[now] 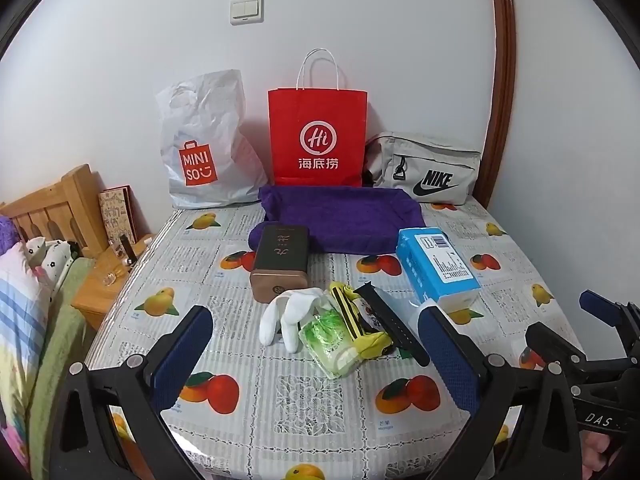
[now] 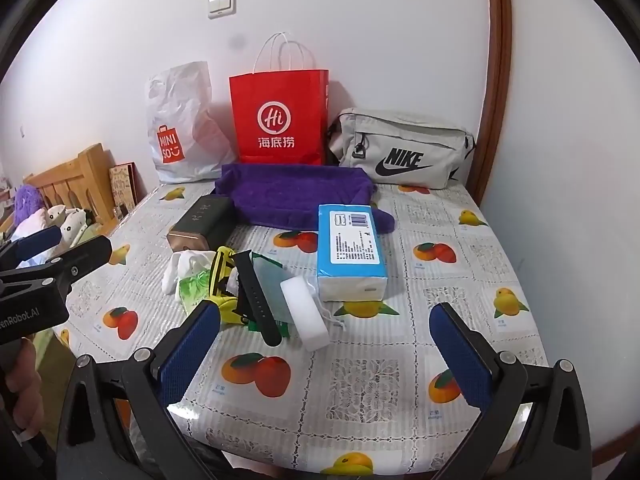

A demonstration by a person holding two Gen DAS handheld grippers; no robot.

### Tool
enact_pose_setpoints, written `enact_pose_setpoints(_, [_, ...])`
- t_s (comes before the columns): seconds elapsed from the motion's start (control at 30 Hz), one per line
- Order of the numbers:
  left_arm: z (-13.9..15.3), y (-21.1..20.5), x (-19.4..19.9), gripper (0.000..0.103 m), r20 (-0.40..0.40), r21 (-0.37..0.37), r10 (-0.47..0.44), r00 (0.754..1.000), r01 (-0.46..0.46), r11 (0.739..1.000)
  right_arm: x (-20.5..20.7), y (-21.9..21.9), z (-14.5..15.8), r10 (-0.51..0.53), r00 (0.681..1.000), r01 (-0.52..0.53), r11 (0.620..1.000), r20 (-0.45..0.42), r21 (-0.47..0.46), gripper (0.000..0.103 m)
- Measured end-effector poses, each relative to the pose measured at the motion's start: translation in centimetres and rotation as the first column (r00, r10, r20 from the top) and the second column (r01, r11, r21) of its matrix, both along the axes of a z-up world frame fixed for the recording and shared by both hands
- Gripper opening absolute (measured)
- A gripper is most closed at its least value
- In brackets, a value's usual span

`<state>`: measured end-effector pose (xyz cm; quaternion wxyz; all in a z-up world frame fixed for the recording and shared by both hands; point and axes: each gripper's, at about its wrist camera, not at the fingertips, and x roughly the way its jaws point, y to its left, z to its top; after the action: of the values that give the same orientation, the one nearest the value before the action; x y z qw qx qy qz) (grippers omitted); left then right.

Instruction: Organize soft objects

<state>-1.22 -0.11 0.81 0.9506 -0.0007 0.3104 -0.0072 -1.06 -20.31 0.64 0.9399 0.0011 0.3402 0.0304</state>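
Observation:
A pile lies mid-table: white gloves [image 1: 286,318] [image 2: 180,266], a green tissue packet [image 1: 332,340] [image 2: 194,286], a yellow pouch [image 1: 360,328] [image 2: 224,280], a black watch strap [image 1: 394,326] [image 2: 256,300] and a white sponge block [image 2: 304,306]. A blue tissue pack [image 1: 438,268] [image 2: 350,250] lies to the right of the pile. A purple towel [image 1: 340,216] [image 2: 296,194] lies behind. My left gripper [image 1: 316,354] is open and empty just before the pile. My right gripper [image 2: 326,354] is open and empty, in front of the sponge.
A dark box [image 1: 282,262] [image 2: 202,224] stands left of the towel. A Miniso plastic bag [image 1: 204,144], a red paper bag [image 1: 318,136] and a grey Nike bag [image 1: 426,168] line the wall. A bed and wooden headboard [image 1: 52,204] are on the left. The table [image 1: 312,396] has a fruit-print cover.

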Motion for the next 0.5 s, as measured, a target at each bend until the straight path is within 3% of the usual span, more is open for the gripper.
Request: enact_pose_setpoints(0.5, [0.19,0.34,0.13,0.103,0.001,-0.002,0.011,1.0,-0.011,1.0,-0.13,0.06,-0.03,-0.002,1.0,0.002,1.0,0.006,0.008,0.103])
